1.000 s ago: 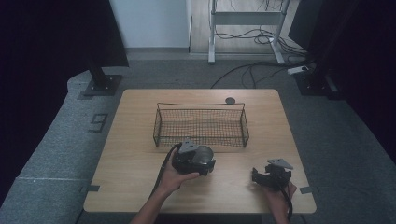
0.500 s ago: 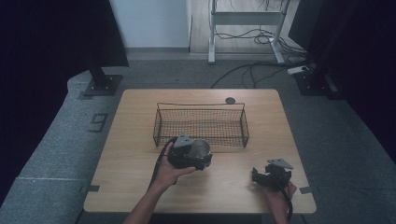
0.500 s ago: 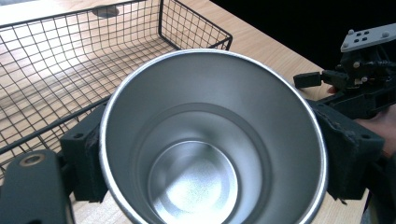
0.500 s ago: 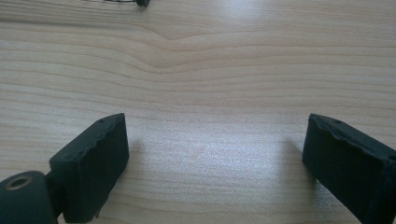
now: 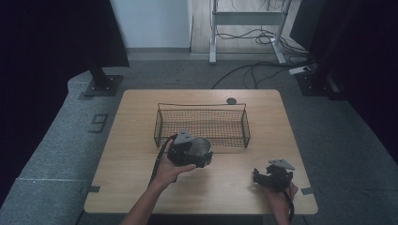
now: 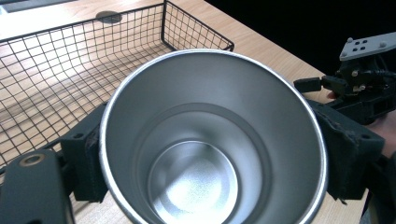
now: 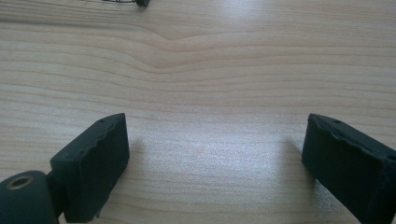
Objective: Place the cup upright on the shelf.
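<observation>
One shiny round steel cup (image 6: 212, 140) sits clamped in the left gripper (image 5: 199, 152), one black wire basket (image 5: 202, 124) just beyond it, while the right gripper (image 7: 215, 158) gapes wide over the wooden table (image 7: 210, 70).

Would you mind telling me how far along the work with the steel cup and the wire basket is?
Done: the left tongs are shut on the steel cup. In hand: the cup is held at the near wall of the wire basket, not yet inside. Left: set it in the basket and release. The right tongs rest open over the table.
</observation>
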{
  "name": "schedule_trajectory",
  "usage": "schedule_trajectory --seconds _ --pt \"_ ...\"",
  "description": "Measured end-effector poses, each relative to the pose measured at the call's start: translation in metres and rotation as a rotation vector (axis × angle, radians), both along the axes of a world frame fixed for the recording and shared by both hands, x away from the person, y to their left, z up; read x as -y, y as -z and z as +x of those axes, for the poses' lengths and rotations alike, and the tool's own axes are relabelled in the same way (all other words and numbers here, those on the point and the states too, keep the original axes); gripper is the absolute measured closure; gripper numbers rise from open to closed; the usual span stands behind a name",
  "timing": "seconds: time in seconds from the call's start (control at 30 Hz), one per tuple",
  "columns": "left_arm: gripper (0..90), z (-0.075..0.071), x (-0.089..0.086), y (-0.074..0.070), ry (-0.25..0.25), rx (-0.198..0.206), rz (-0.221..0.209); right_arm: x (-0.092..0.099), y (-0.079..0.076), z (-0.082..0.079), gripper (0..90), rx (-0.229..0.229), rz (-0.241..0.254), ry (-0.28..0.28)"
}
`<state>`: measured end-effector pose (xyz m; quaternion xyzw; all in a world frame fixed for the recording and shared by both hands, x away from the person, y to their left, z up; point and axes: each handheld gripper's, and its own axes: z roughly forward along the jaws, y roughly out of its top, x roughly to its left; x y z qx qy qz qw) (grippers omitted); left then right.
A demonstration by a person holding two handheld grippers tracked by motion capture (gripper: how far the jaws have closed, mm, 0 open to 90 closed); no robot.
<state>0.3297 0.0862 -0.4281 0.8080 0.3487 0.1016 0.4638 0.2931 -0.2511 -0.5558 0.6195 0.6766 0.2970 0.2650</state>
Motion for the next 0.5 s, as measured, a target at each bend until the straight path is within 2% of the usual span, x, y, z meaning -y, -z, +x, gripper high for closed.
schedule_trajectory --seconds 0.5 --pt "14.5 0.0103 -0.0043 -0.0062 -0.011 -0.008 -0.003 -0.0001 0.0 0.0 7.4 -0.001 0.002 0.001"
